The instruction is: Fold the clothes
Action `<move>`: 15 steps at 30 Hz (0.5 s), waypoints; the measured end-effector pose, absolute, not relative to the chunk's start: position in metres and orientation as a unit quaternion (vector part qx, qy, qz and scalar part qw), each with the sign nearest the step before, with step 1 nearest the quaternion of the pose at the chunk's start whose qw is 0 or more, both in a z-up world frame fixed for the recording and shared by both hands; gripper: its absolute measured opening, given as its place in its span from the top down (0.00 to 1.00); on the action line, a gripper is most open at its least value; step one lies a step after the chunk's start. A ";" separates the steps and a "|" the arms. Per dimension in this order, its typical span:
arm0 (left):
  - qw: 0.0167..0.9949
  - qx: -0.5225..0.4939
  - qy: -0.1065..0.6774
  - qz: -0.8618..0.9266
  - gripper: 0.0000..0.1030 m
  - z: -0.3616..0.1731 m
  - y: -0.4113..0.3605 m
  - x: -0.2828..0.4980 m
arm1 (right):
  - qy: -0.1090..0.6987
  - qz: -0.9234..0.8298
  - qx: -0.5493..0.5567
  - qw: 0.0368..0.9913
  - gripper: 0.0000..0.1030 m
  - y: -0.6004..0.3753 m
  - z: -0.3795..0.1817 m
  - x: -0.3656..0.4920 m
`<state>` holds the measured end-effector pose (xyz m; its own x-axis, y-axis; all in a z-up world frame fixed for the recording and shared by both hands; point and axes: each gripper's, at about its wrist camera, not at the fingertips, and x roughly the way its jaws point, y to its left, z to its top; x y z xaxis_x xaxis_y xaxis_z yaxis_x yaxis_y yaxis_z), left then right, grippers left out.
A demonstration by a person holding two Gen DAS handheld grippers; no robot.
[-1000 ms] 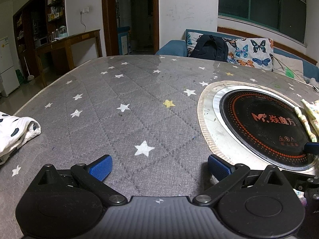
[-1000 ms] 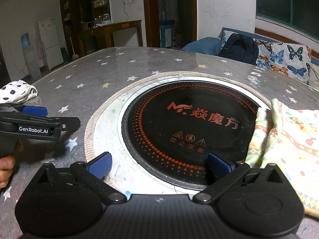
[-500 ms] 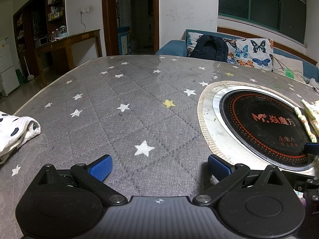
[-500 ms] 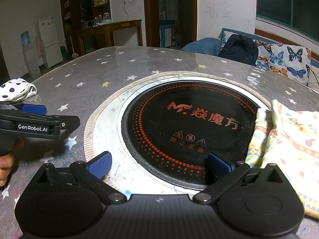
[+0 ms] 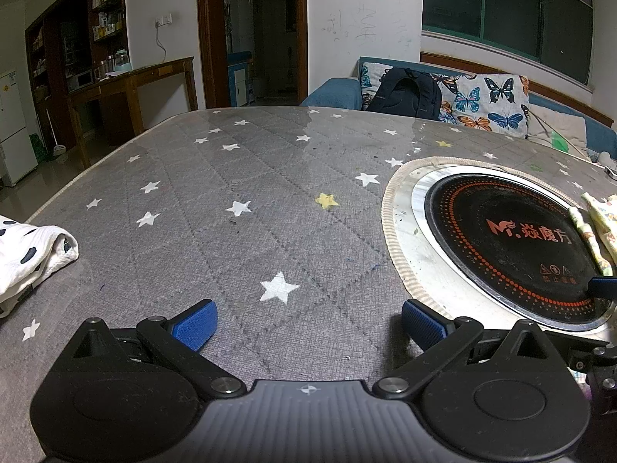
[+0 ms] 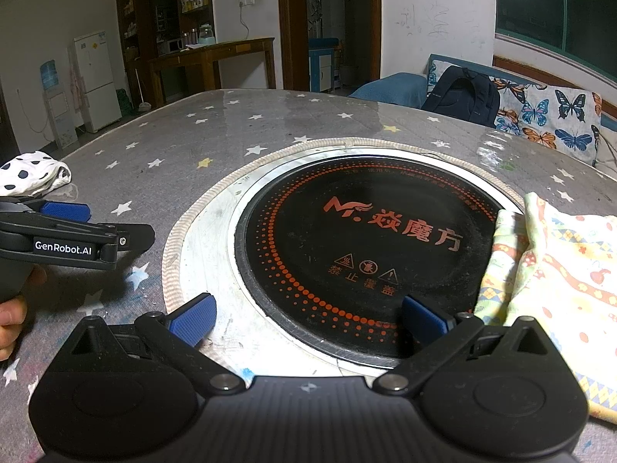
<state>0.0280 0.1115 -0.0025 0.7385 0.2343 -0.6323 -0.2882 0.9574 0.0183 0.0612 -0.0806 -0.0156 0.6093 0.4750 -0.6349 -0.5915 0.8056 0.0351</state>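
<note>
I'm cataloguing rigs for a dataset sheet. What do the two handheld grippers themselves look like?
Both grippers, left gripper and right gripper, look alike: matte black bodies with round pivot housings, silver screws, angular linkage arms and ribbed blue finger pads. Seen from the side, the left one bears white "GenRobot.AI" lettering. No cables show.

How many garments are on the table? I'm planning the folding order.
2. A white polka-dot garment lies bunched at the table's left edge, beyond the left claw. A yellow patterned garment lies right of the round cooktop, partly overlapping it. More may lie out of view.
</note>
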 end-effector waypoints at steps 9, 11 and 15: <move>0.931 -0.040 0.333 0.140 0.00 -0.002 0.111 0.028 | 0.330 0.303 -0.088 0.890 0.00 -0.079 -0.015 0.068; 0.931 -0.040 0.333 0.140 0.00 -0.002 0.111 0.028 | 0.334 0.303 -0.084 0.888 0.00 -0.079 -0.013 0.073; 0.931 -0.040 0.333 0.140 0.00 -0.003 0.111 0.028 | 0.340 0.300 -0.077 0.888 0.00 -0.077 -0.011 0.083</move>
